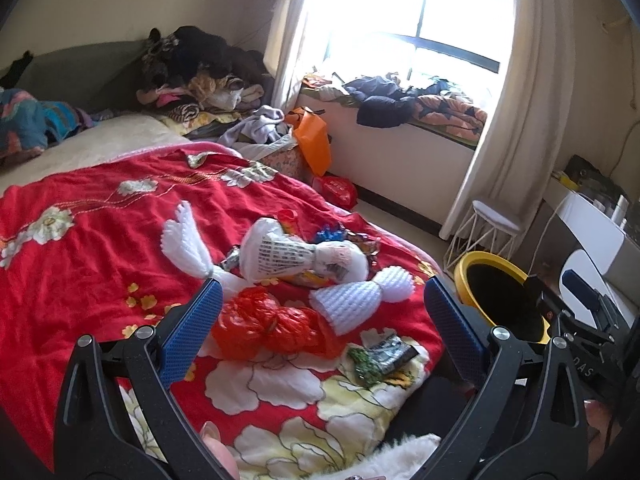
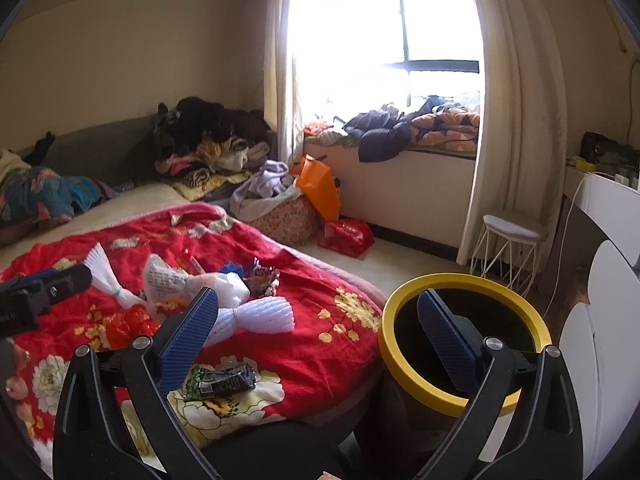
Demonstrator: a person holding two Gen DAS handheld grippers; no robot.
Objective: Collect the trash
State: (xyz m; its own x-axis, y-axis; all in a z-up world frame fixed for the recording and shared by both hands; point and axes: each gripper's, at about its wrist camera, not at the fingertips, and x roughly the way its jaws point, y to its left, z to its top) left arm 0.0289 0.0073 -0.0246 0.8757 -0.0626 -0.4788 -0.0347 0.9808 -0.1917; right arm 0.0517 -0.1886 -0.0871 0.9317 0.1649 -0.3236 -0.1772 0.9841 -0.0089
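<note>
Trash lies on a red floral blanket (image 1: 80, 248) on the bed. A crumpled red plastic bag (image 1: 264, 324) sits just ahead of my left gripper (image 1: 322, 300), which is open and empty above it. Beyond it lie white foam fruit nets (image 1: 352, 300), a white printed plastic bag (image 1: 280, 258), shiny candy wrappers (image 1: 352, 240) and a dark green snack wrapper (image 1: 384, 356). A yellow-rimmed black bin (image 2: 460, 340) stands beside the bed. My right gripper (image 2: 316, 308) is open and empty, between the bed edge and the bin. The snack wrapper (image 2: 220, 380) lies by its left finger.
Piled clothes (image 1: 200, 72) cover the bed's far end and the window seat (image 1: 400, 104). An orange bag (image 1: 312, 140) and a red bag (image 1: 340, 192) sit on the floor. A white wire stool (image 2: 508, 248) stands by the curtain. White furniture (image 2: 600, 320) is on the right.
</note>
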